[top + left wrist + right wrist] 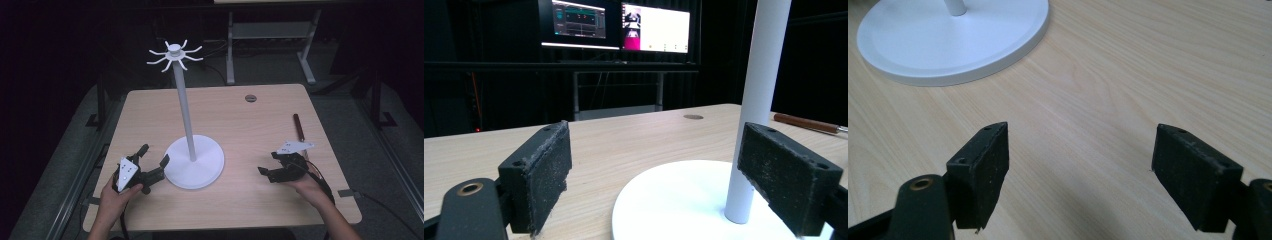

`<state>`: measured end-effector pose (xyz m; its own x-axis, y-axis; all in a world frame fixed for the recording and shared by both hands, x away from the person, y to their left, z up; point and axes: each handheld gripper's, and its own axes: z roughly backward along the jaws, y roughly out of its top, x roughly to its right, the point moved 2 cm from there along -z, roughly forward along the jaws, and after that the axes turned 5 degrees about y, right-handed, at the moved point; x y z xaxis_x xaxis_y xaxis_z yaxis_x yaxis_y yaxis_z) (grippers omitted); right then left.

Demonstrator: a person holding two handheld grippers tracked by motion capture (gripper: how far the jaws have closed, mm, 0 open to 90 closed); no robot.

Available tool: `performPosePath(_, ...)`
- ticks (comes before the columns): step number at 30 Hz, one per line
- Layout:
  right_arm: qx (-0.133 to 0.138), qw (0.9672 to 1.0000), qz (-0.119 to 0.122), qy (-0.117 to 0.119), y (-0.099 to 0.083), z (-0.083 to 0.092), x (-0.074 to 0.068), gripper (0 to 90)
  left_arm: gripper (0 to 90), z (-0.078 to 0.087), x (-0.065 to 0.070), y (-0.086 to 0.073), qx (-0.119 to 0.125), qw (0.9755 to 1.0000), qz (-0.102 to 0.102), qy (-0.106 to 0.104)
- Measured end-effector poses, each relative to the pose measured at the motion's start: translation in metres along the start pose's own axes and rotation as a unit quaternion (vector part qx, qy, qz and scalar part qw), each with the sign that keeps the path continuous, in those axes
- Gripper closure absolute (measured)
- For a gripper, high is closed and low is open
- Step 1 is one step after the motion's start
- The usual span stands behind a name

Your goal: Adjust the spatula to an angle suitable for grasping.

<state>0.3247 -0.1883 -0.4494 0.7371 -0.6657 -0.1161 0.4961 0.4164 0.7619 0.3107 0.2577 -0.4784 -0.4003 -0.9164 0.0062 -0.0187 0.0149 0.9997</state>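
A white stand rises near the table's middle, with a round base (200, 172), a thin pole (186, 110) and a crown of hooks (174, 54) on top. My left gripper (155, 155) rests at the base's left edge, open with nothing between its pads. In the left gripper view the left gripper (664, 185) has the base (674, 200) ahead between its jaws, and the pole (764, 100) stands just behind the right pad. My right gripper (267, 162) lies open on the table right of the base, pointing left. The right gripper view has the right gripper (1080, 175) over bare wood with the base (953, 45) farther off.
A thin brown rod-like tool (297, 126) lies near the table's right edge, also seen as the brown tool (806, 123) beyond the pole. A round grommet (250, 98) sits at the back of the wooden table (240, 210). Monitors (619, 25) glow in the dark room beyond.
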Motion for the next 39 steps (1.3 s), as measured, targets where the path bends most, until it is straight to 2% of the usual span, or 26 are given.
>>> performPosePath(4, 0.001, 1.0000, 0.000, 0.000, 0.000, 0.001, -0.001, 22.9, 13.4, 0.000, 0.000, 0.000, 0.001, 1.0000, 0.005, 0.000)
performPosePath(12, 0.013, 0.9999, -0.002, 0.000, 0.003, 0.006, -0.001, 23.6, 13.3, 0.000, 0.000, 0.000, 0.001, 1.0000, -0.001, 0.001)
performPosePath(18, 0.019, 0.9998, -0.005, 0.001, 0.006, 0.009, 0.001, 24.7, 13.2, -0.001, 0.000, 0.000, -0.001, 1.0000, 0.004, 0.005)
performPosePath(27, 0.033, 0.9993, -0.012, -0.012, 0.011, 0.017, 0.010, 24.8, 12.6, -0.001, 0.000, 0.000, -0.004, 0.9999, 0.001, 0.011)
performPosePath(33, 0.036, 0.9989, -0.014, -0.027, 0.012, 0.023, 0.018, 24.8, 12.5, -0.001, 0.001, 0.000, -0.003, 0.9999, -0.001, 0.016)
performPosePath(35, 0.039, 0.9986, -0.014, -0.033, 0.013, 0.026, 0.020, 24.8, 12.5, -0.001, 0.001, 0.000, -0.006, 0.9998, -0.007, 0.016)
performPosePath(39, 0.046, 0.9978, -0.018, -0.045, 0.015, 0.031, 0.027, 24.8, 12.5, -0.001, 0.001, 0.000, -0.003, 0.9998, -0.004, 0.019)
